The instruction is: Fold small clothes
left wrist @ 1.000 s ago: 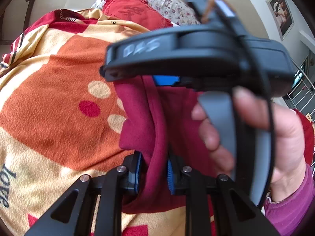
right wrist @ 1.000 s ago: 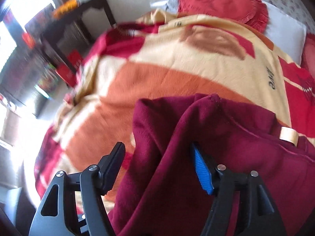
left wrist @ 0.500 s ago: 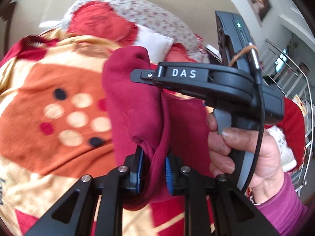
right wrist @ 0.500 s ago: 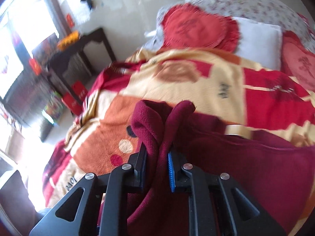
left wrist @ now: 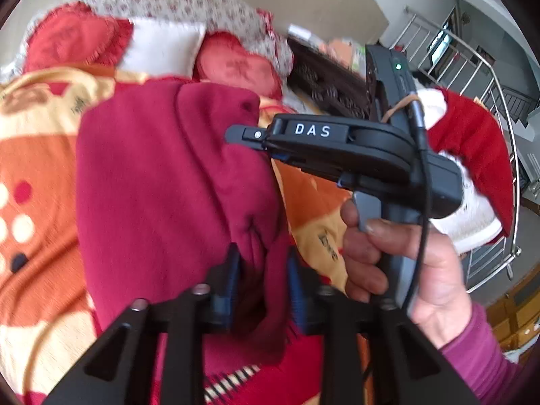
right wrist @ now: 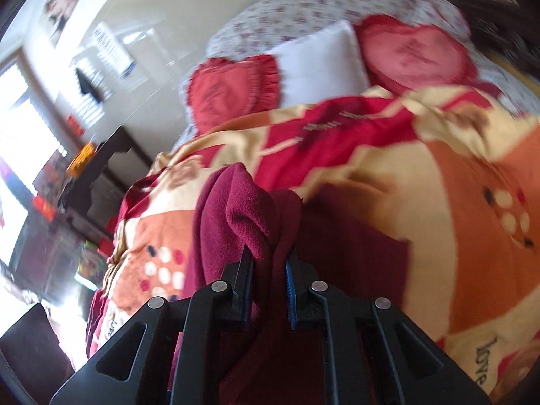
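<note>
Bed covered by an orange, red and cream blanket [right wrist: 438,182], printed with dots and the word "love". At the head of the bed: two red heart-shaped cushions [right wrist: 233,91], a white pillow [right wrist: 320,57] between them, and a floral pillow [right wrist: 303,10] behind. Dark side table [right wrist: 101,158] beside the bed under a bright window; framed picture [right wrist: 60,0] on the cream wall. Metal stair railing [left wrist: 489,77] and a red-and-white cloth [left wrist: 472,155] at the far right of the left wrist view.

Dark red garment [left wrist: 168,182] held bunched above the blanket, hanging in thick folds and hiding much of the bedding behind it. Left tool [left wrist: 261,280] clamped on a fold at the garment's lower edge, blue pads pressed into the fabric on both sides. Right tool [right wrist: 268,270] likewise closed tight on a raised ridge of the same garment [right wrist: 236,222], cloth pinched between its pads and bulging above them.

Right tool [left wrist: 249,135] seen side-on in the left wrist view, marked "DAS", tip buried in the garment's upper right edge, gripped by the person's right hand [left wrist: 405,263] in a purple sleeve; cable and rubber band at its rear. Body and hand blocking the view of the bed's right side.
</note>
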